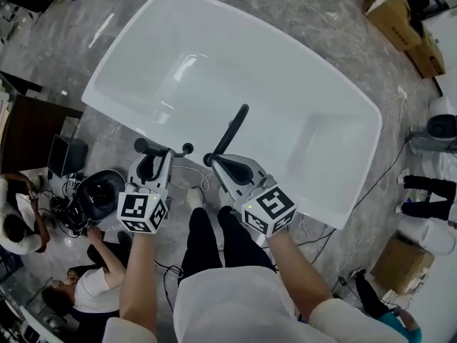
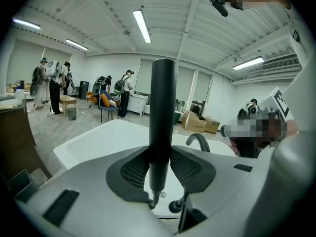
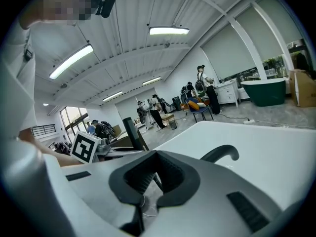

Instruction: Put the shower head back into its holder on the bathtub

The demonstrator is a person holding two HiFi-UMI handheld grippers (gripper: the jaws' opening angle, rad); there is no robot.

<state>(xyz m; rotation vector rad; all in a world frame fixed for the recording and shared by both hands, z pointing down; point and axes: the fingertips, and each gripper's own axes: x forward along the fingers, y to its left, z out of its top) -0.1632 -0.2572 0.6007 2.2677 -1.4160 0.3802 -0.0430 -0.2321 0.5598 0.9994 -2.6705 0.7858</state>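
A black shower head wand (image 2: pixel 162 112) stands upright between the pads of my left gripper (image 2: pixel 160 169), which is shut on it. Its chrome lower end hangs just above the near rim of the white bathtub (image 1: pixel 107 95). In the head view the left gripper (image 1: pixel 153 159) is at that near rim, with a small black knob (image 1: pixel 187 148) just to its right. A black curved faucet (image 1: pixel 232 131) rises between the two grippers. My right gripper (image 1: pixel 225 164) hovers beside the faucet (image 3: pixel 220 153); its jaws (image 3: pixel 155 179) stand open with nothing between them. A thin hose (image 3: pixel 140 201) shows below.
Several people (image 1: pixel 86 284) sit and crouch on the floor at the lower left beside a dark desk (image 1: pixel 28 131). Cardboard boxes (image 1: pixel 396 16) stand at the top right and another box (image 1: pixel 400 263) at the lower right. Cables (image 1: pixel 378 170) trail past the tub's right end.
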